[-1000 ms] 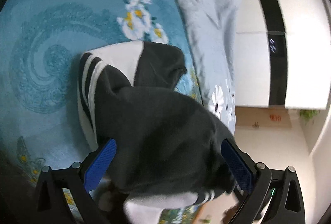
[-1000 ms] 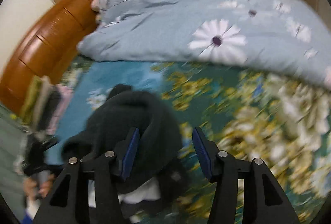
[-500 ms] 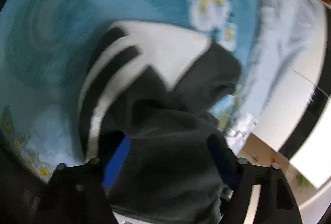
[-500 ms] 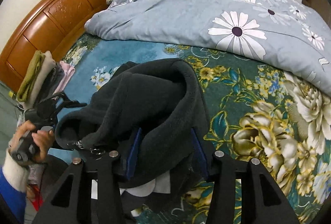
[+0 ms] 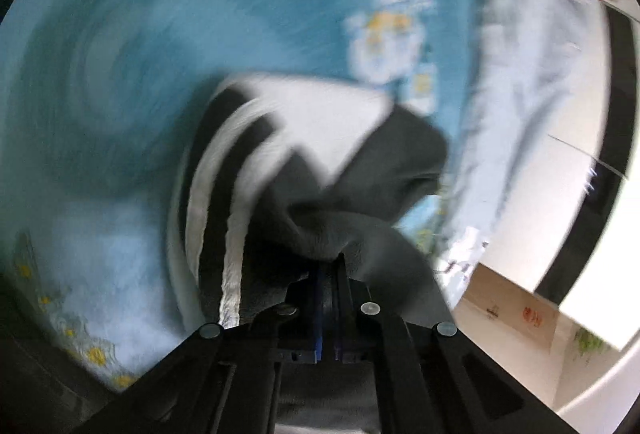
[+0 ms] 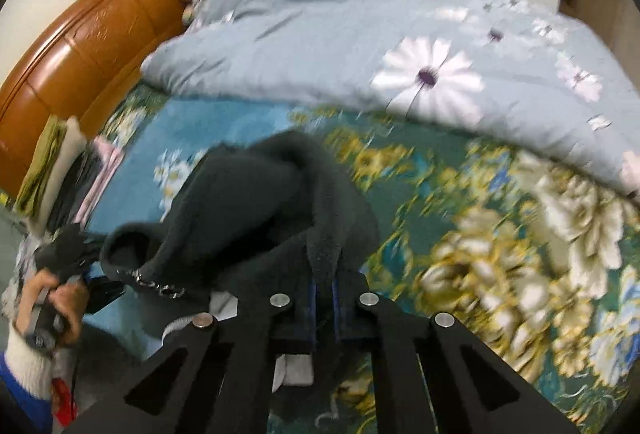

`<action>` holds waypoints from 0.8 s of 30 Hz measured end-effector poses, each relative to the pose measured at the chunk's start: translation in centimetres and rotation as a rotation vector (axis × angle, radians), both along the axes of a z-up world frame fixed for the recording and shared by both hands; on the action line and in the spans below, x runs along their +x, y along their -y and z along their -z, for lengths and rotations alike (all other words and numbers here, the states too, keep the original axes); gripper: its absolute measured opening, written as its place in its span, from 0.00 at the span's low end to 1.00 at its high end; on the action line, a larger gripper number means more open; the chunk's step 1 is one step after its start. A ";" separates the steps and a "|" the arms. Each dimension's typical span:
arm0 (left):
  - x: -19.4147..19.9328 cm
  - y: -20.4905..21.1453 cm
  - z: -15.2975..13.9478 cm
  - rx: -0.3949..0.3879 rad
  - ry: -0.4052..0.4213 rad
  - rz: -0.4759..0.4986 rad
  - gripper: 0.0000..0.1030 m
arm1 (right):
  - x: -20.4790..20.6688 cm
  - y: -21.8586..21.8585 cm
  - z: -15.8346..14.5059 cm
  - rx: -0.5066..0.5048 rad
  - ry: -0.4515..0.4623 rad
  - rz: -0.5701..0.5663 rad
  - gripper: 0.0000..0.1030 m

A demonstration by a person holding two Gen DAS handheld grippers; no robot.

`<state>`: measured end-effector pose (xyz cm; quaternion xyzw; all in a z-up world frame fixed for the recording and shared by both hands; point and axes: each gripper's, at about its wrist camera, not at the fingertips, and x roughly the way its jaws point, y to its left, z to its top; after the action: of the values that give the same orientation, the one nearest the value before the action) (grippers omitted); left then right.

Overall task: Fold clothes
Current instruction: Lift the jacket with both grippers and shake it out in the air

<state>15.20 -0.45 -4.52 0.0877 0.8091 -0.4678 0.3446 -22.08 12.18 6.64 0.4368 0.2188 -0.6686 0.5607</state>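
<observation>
Dark fleece garment with white stripes lies bunched on the blue floral bedsheet, near the grey daisy quilt. Left gripper clamped on a fold of the garment; right gripper likewise pinched on its dark fleece. Folded clothes stack by the wooden headboard. Left view blurred

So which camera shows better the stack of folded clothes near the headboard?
The right wrist view: the stack of folded clothes stands at its left edge, beside the brown headboard. The left wrist view shows none of it, only the dark garment on the bed.
</observation>
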 end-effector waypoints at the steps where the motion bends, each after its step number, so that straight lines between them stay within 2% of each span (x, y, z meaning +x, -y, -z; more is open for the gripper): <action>1: 0.2 0.1 -0.8 -0.036 -0.003 0.002 0.03 | -0.3 0.0 -0.9 -0.024 -0.025 0.011 0.05; 3: 0.5 0.4 -2.6 -0.114 -0.007 0.004 0.00 | -0.9 -0.2 -3.2 -0.084 -0.083 0.033 0.05; 5: 1.4 1.1 -6.1 -0.251 0.003 -0.007 0.00 | -1.2 -0.5 -5.6 -0.148 -0.141 0.044 0.05; 7: 2.0 1.6 -9.1 -0.357 0.010 -0.007 0.00 | -1.0 -0.9 -8.0 -0.207 -0.198 0.038 0.05; 9: 2.6 2.2 -11.1 -0.420 0.026 0.025 0.00 | -0.8 -1.2 -9.4 -0.234 -0.248 0.025 0.05; 12: 2.2 3.0 -10.2 -0.397 0.022 0.089 0.00 | -1.1 -1.5 -8.9 -0.197 -0.272 0.018 0.05; 13: 1.7 2.9 -8.6 -0.372 0.021 0.107 0.01 | -1.3 -1.7 -8.5 -0.179 -0.269 0.020 0.05; 17: -0.1 0.9 -3.3 -0.204 -0.002 0.117 0.03 | -2.2 -2.8 -7.1 -0.133 -0.245 0.035 0.05; 19: -1.2 0.3 -0.6 -0.142 0.049 0.114 0.07 | -2.6 -3.4 -6.7 -0.123 -0.239 0.037 0.05; 20: -1.4 0.2 0.3 -0.112 0.075 0.111 0.13 | -2.8 -3.8 -6.5 -0.118 -0.236 0.037 0.05; 22: -1.3 -0.3 1.3 -0.068 0.068 0.096 0.27 | -3.0 -4.2 -6.2 -0.107 -0.232 0.037 0.05; 24: -1.0 -0.2 1.6 -0.037 0.010 0.064 0.45 | -3.1 -4.3 -5.7 -0.094 -0.228 0.036 0.05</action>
<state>14.17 -0.20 -6.08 0.1095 0.7955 -0.4929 0.3350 -25.23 16.53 12.32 0.3351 0.2416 -0.7334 0.5399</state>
